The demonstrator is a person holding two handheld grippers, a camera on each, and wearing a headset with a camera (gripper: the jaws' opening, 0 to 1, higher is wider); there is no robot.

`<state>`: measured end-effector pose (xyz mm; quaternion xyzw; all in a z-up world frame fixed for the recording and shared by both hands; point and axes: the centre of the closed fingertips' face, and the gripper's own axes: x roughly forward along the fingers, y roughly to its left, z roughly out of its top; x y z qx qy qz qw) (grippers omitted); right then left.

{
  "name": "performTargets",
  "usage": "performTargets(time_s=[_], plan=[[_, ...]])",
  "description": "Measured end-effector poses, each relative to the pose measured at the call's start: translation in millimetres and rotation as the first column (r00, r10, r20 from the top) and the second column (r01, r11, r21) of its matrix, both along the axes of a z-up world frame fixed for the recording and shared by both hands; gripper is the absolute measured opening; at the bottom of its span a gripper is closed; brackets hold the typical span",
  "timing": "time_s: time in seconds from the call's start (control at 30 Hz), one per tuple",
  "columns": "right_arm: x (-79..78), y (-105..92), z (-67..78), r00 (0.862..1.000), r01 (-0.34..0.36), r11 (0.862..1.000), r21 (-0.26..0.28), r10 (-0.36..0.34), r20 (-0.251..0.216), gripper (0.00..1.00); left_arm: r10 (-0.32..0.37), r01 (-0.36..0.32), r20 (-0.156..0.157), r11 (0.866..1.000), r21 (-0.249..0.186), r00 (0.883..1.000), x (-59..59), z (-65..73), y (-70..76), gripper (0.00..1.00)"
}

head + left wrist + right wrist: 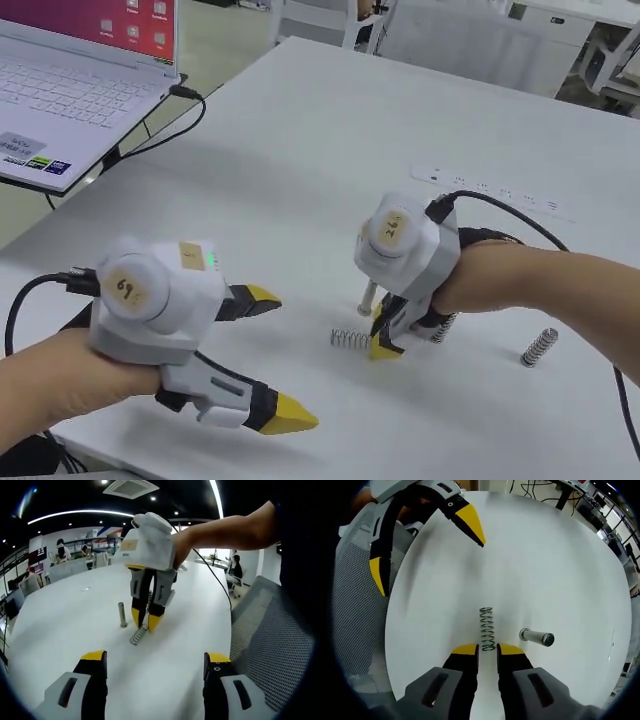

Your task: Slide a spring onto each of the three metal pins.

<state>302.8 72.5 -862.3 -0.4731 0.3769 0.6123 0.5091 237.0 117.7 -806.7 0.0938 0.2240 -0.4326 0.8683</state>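
Right gripper view: right gripper (488,650) fingers are narrow, closed around the near end of a spring (487,628) that lies flat on the white counter (560,570). The rest of the coil runs straight ahead of the tips. Pin (536,637) stands upright just right of those fingers, apart from the spring. Left gripper (155,657) fingers are wide and hold nothing, with the spring well ahead of them. Second spring (538,347) lies well apart, beyond the right fingers.

Spring: short, thin bare steel wire, open coils. Judgement: very light, squashy lengthwise, likely to roll or ping away if pinched hard. Best held across the coils near one end, leaving the other end free for the pin.

Pin: plain grey metal rod, stiff, may tip if knocked.
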Motion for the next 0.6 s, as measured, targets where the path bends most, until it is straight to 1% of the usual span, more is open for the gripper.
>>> performTargets(time_s=[0.07,0.2,0.3,0.6], plan=[[-0.8,0.0,-0.1,1.000,0.005,1.000,-0.003,-0.005,-0.007,0.12,0.000,0.000,0.000,1.000,-0.002,1.000,0.1,0.1,-0.2,0.75],[0.3,0.4,0.0,1.000,0.003,1.000,0.000,-0.003,-0.008,0.11,0.004,-0.004,0.000,1.000,-0.004,1.000,0.8,-0.1,0.9,0.75],[-1.0,0.8,-0.4,1.000,-0.013,1.000,-0.001,0.013,0.000,0.08,0.005,-0.005,0.001,1.000,-0.003,1.000,1.3,-0.5,1.8,0.75],[-0.9,1.5,1.4,1.000,-0.014,1.000,-0.003,0.014,0.018,0.08,-0.001,0.001,0.002,1.000,-0.003,1.000,1.9,-0.6,-0.2,0.74]])
